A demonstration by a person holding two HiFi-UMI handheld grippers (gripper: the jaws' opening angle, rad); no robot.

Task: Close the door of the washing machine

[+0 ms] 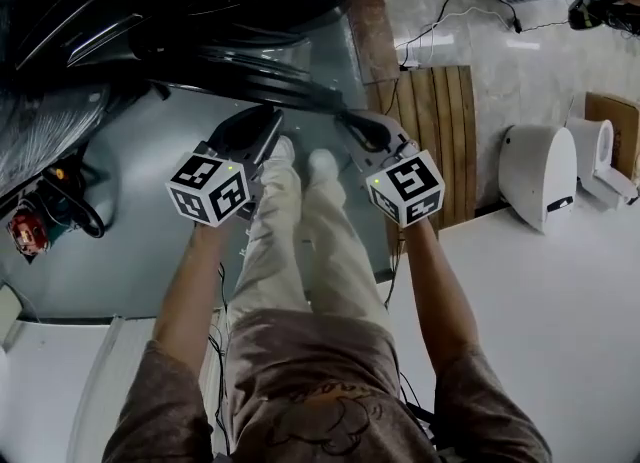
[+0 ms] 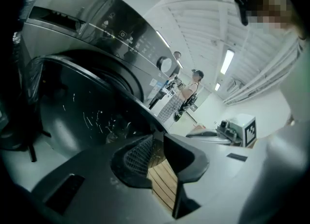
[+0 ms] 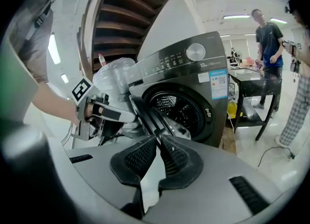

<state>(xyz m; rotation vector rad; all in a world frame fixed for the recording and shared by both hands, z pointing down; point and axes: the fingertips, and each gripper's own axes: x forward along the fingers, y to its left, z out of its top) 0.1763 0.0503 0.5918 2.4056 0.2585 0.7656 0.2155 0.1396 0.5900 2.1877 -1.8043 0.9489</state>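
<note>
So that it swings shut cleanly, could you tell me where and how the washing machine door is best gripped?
Grip the door by its free rim, the edge nearest the right tongs, from the front. It stands open, edge-on, hinged left of the drum opening, so that rim should give most leverage.

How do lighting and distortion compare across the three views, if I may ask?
Head view: dim overall, the washer nearly black, the floor at right bright. Left gripper view: strong fisheye bending, the door dark with speckled glints, a ceiling lamp flaring. Right gripper view: best lit, the drum crisp, black corners.
</note>
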